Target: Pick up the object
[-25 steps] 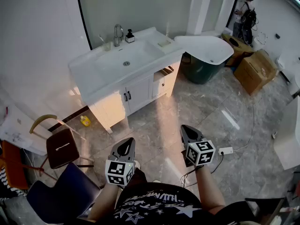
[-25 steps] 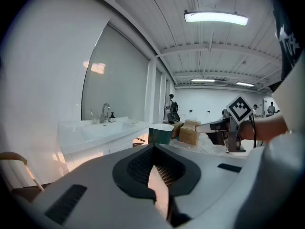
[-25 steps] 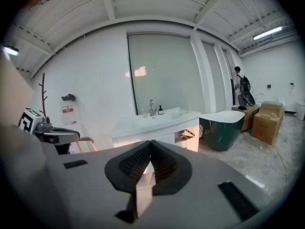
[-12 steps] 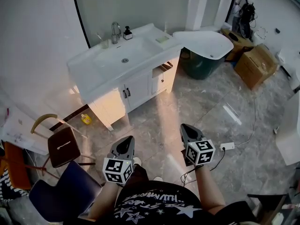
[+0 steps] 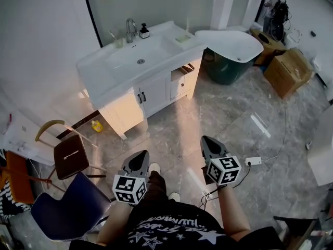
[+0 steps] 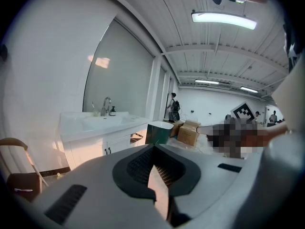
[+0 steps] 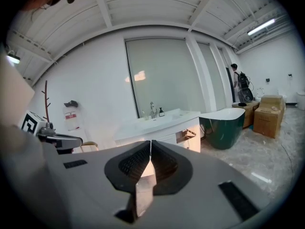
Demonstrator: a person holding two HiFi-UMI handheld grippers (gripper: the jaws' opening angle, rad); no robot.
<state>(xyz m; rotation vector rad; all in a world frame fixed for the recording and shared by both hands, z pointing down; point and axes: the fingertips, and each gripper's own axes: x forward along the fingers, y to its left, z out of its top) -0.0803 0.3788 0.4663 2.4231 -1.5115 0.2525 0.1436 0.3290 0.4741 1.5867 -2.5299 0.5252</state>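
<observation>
Both grippers are hanging closed and empty at the person's waist: the left gripper (image 5: 140,158) and the right gripper (image 5: 208,141) are each showing jaws pressed together with nothing between them. Nothing is marking out which object is meant. The likeliest candidates are sitting well ahead on the vanity surface (image 5: 99,72): a dark soap dispenser (image 5: 144,31) just beside the faucet (image 5: 130,29), and a small pale dish (image 5: 182,37) toward the other end. The dispenser is probably light, rigid and smooth, so gripping its squat body below the pump is looking safest.
</observation>
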